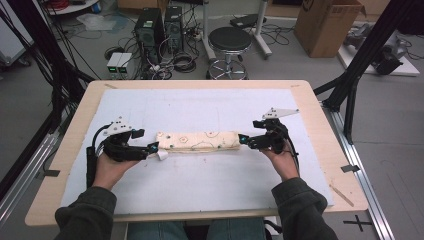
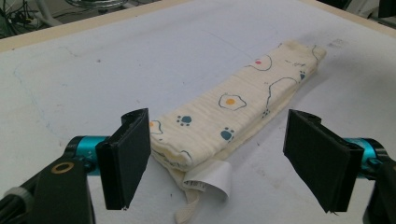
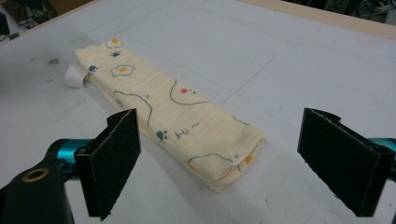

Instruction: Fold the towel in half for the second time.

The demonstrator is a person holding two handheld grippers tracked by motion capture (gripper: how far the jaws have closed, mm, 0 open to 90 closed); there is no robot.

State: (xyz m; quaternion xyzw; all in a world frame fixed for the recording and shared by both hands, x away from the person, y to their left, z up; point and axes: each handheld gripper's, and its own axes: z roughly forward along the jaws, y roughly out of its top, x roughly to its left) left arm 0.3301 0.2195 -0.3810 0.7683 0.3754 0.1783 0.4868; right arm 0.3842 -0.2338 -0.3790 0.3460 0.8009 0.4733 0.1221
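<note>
Right now we sit at a wooden tabletop (image 1: pixel 320 150) covered by a pale grey mat (image 1: pixel 200 175), holding a gripper in each hand. A cream cloth printed with fried eggs and blue paw prints (image 1: pixel 197 141) lies in the middle of the mat, folded into a long narrow strip that runs left to right between our hands.

Our left gripper (image 1: pixel 151 148) sits at the cloth's left end, and its fingers (image 2: pixel 126 158) stand wide apart with nothing between them. In the left gripper view, the near end of the cloth (image 2: pixel 233 116) lies between and just ahead of the fingers, with a white care label (image 2: pixel 210 179) curling out from under the folded layers.

Our right gripper (image 1: pixel 243 139) sits at the cloth's right end. Its fingers (image 3: pixel 114 161) are likewise spread open and empty, and the right gripper view shows the cloth's folded end (image 3: pixel 173 116) lying just ahead of them and nearer the left finger.

We judge that each end is about to be pinched. The main risk is catching only the top layer, so that the stack peels open when lifted. On the left, the fingers could close on the loose label instead of the fabric. On the right, the off-centre end could slip out of a shallow pinch. Pressing too low could also drag the cloth along the mat and spoil the fold.
</note>
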